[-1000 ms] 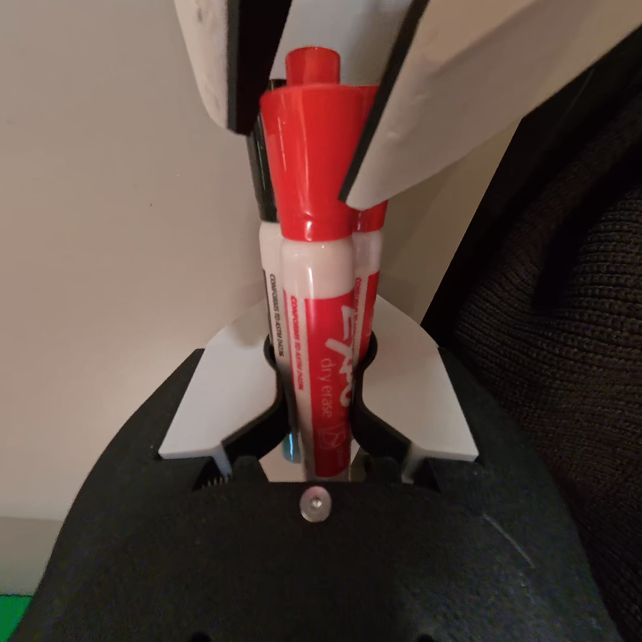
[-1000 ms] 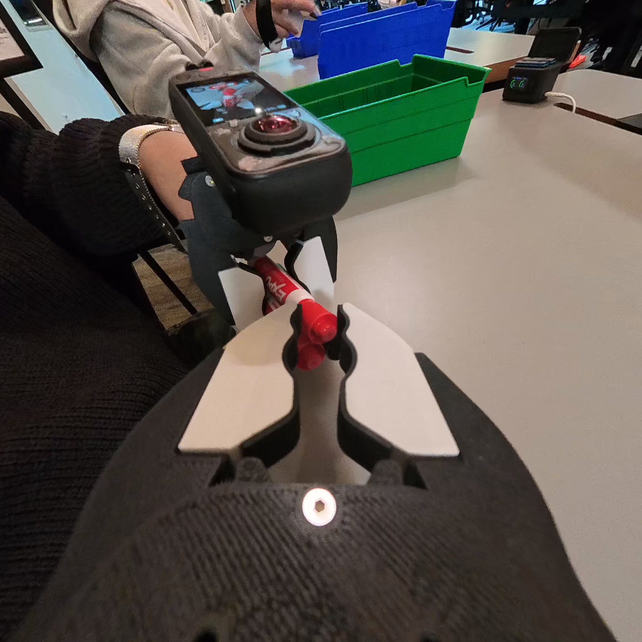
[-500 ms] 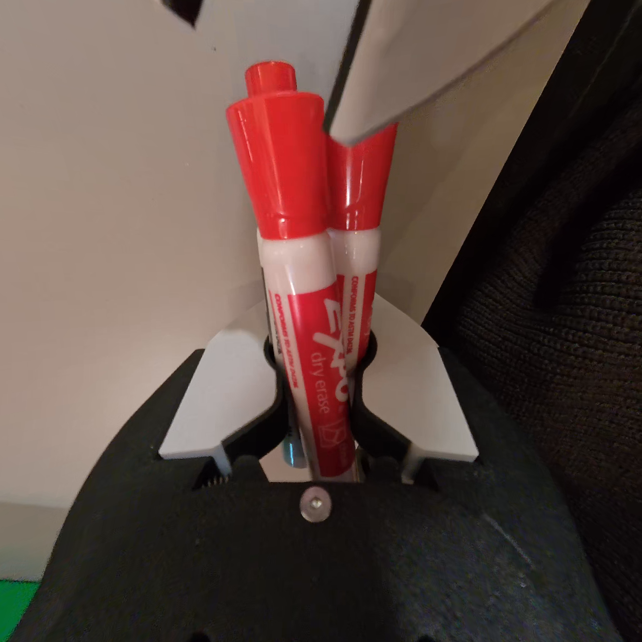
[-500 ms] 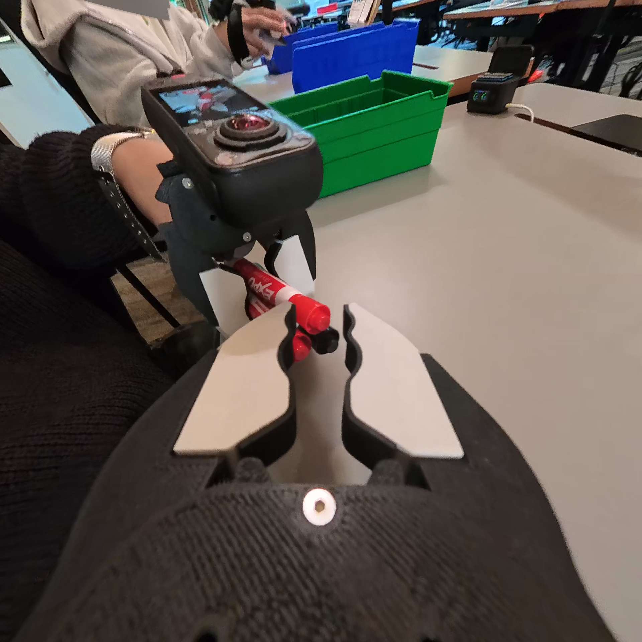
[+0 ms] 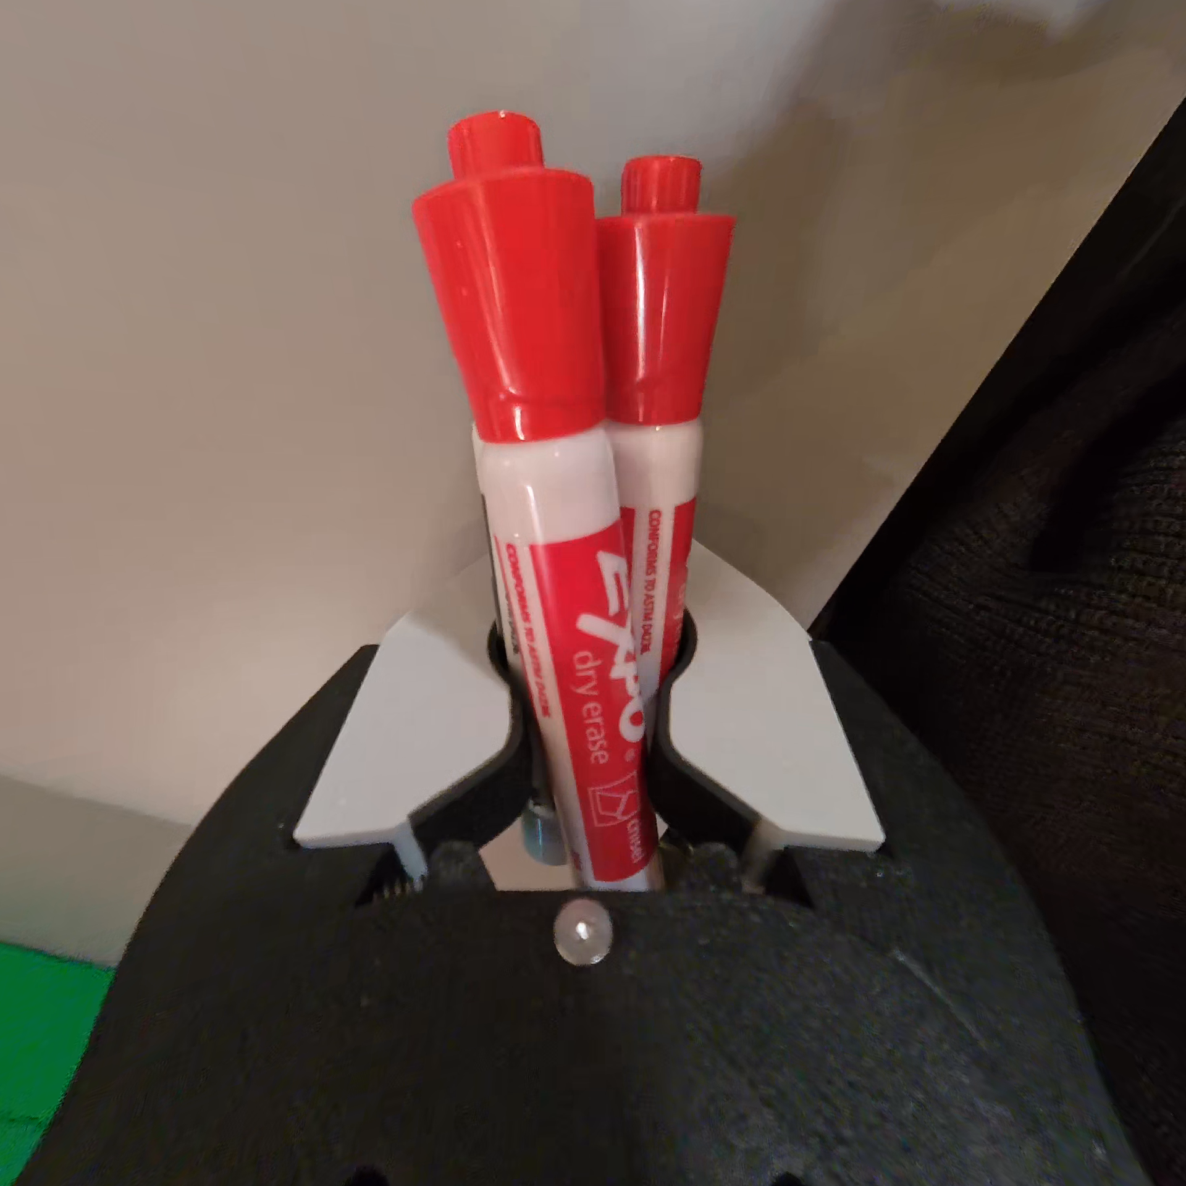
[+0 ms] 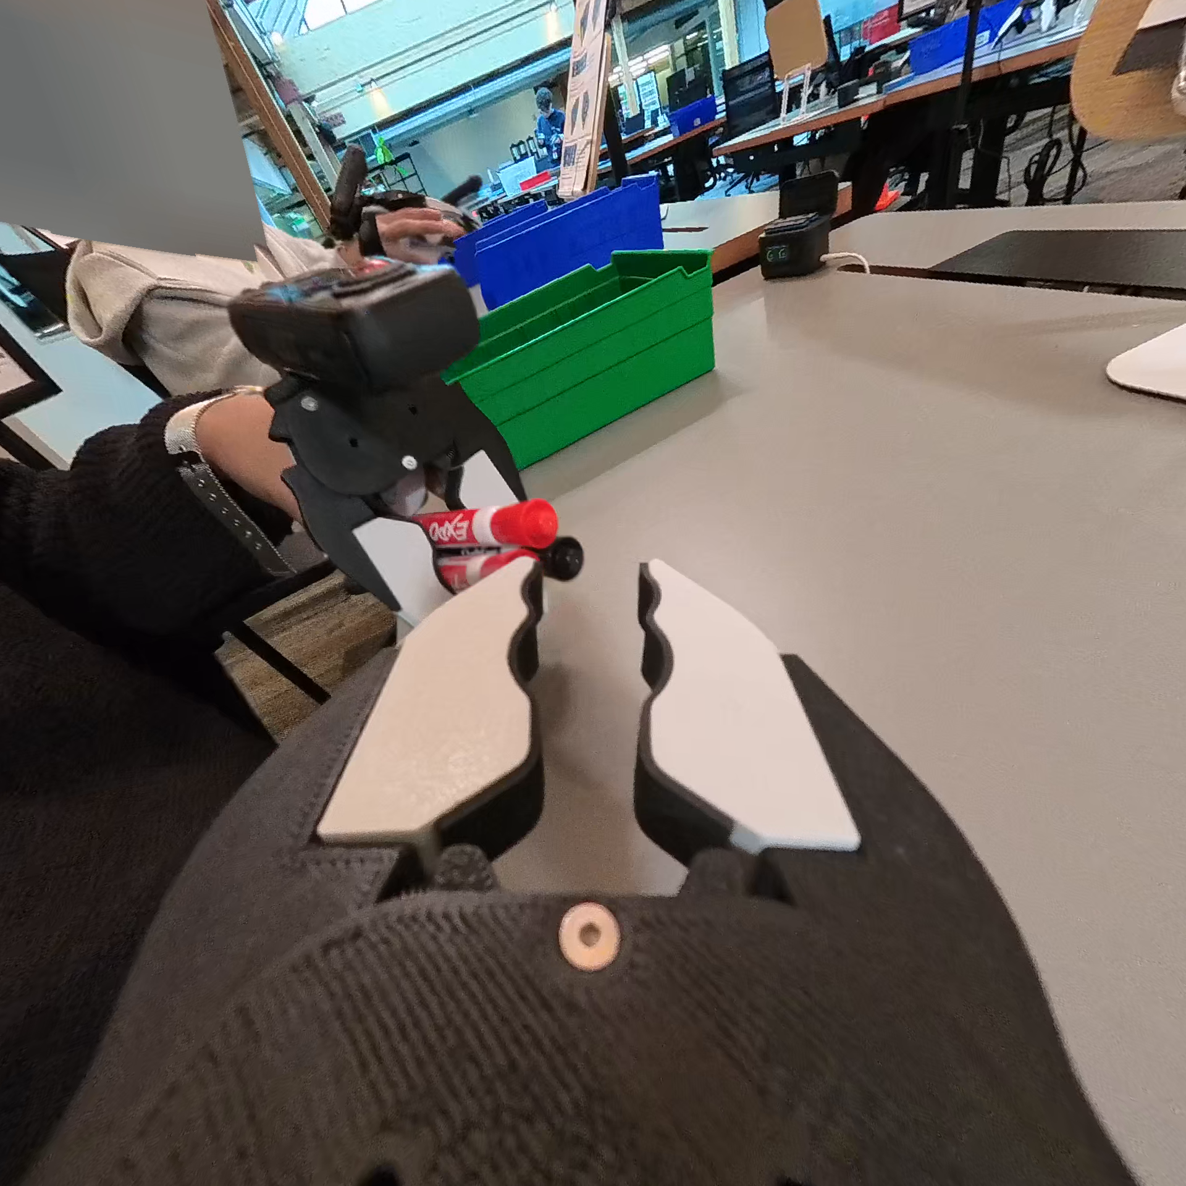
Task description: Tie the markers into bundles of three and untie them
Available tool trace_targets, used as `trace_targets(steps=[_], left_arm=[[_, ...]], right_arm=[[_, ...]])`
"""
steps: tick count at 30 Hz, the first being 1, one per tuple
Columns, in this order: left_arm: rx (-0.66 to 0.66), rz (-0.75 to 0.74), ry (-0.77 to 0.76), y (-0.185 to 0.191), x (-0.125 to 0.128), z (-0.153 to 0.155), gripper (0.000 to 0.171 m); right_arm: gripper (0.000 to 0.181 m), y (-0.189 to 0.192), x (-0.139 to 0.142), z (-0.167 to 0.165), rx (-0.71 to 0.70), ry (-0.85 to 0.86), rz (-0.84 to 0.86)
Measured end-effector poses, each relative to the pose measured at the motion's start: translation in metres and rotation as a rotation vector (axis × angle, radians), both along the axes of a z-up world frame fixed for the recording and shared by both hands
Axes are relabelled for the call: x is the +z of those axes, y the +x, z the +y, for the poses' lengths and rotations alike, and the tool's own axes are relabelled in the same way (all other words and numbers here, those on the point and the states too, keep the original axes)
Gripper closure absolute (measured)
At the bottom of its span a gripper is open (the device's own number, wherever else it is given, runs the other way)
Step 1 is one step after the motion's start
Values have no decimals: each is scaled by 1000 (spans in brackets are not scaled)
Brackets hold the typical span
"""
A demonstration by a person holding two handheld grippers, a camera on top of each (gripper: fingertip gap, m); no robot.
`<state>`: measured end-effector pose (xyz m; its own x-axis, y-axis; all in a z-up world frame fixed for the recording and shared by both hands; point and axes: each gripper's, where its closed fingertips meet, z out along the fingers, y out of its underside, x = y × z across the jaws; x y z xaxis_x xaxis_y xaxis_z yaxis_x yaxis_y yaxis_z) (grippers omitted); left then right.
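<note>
My left gripper (image 5: 587, 632) is shut on a bundle of dry-erase markers. Two red-capped markers (image 5: 513, 308) stick out forward over the grey table (image 5: 192, 385); a third, black-capped one is mostly hidden behind them. In the right wrist view the left gripper (image 6: 449, 539) holds the bundle level above the table edge, the red markers (image 6: 507, 523) on top and the black cap (image 6: 565, 557) poking out below. My right gripper (image 6: 587, 581) is open and empty, just right of and below the marker tips, apart from them.
A green bin (image 6: 597, 359) stands on the grey table (image 6: 898, 513) behind the left gripper, with blue bins (image 6: 565, 237) beyond. A black charger box (image 6: 792, 247) sits at the back, a white base (image 6: 1149, 366) at the right. A person in a grey hoodie (image 6: 167, 321) sits at the left. Tip to tip, the grippers are about 15 cm apart. The right tips stand about 35 cm off the white base (image 6: 1149, 366).
My right gripper has let go of the marker caps, opened wider and drawn back and to the right. The left gripper still holds the bundle, now level.
</note>
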<state>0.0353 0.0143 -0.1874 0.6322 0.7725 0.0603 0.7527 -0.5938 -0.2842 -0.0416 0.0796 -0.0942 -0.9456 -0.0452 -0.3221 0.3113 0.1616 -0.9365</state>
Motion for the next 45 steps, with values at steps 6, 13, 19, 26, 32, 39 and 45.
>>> trace_targets(steps=[6, 13, 19, 26, 32, 39, 45], left_arm=[[120, 84, 51, 20, 15, -38, 126], [148, 136, 69, 43, 24, -51, 126], [139, 134, 82, 55, 23, -49, 126], [185, 132, 104, 71, 24, -55, 126], [241, 117, 114, 86, 17, -65, 126], [284, 129, 126, 97, 20, -69, 127], [286, 135, 122, 97, 23, -67, 126]], right_arm=[[152, -13, 23, -38, -28, -5, 101], [151, -3, 66, -189, 180, 67, 230], [159, 52, 58, -340, 528, 296, 544], [169, 102, -29, -422, 886, 777, 906], [162, 101, -96, -432, 988, 1088, 978], [179, 101, -51, -431, 954, 846, 879], [179, 33, 51, -337, 630, 555, 724]])
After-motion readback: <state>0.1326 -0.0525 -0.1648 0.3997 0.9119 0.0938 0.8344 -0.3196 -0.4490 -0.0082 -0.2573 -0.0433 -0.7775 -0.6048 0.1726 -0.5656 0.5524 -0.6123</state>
